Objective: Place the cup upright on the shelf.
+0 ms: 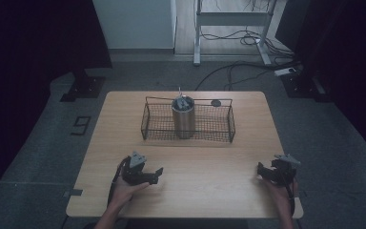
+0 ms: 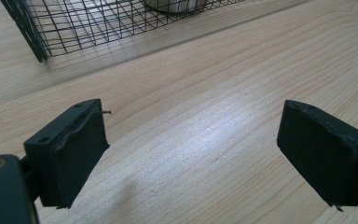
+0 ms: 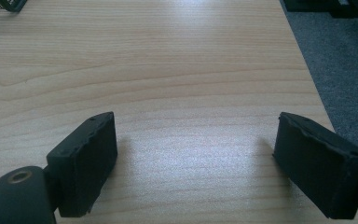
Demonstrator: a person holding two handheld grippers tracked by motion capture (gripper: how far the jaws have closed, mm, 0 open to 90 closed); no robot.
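Observation:
A black wire basket [image 1: 188, 120] stands at the far middle of the wooden table [image 1: 200, 191]. Inside it a metal cup [image 1: 183, 118] stands upright with dark items in its top. My left gripper [image 1: 155, 174] rests low on the table near the front left, held by a hand, open with nothing between its jaws. My right gripper [image 1: 262, 171] sits near the front right edge, also open and empty. In the left gripper view the basket's corner [image 2: 37, 42] and the cup's base [image 2: 172, 5] lie ahead of the gripper [image 2: 193, 154]. The right gripper [image 3: 196, 163] faces bare wood.
A small dark round object [image 1: 216, 102] lies on the table behind the basket. The table's right edge and grey carpet [image 3: 345, 70] are close to the right gripper. Cables and a desk frame [image 1: 231, 28] sit on the floor beyond the table.

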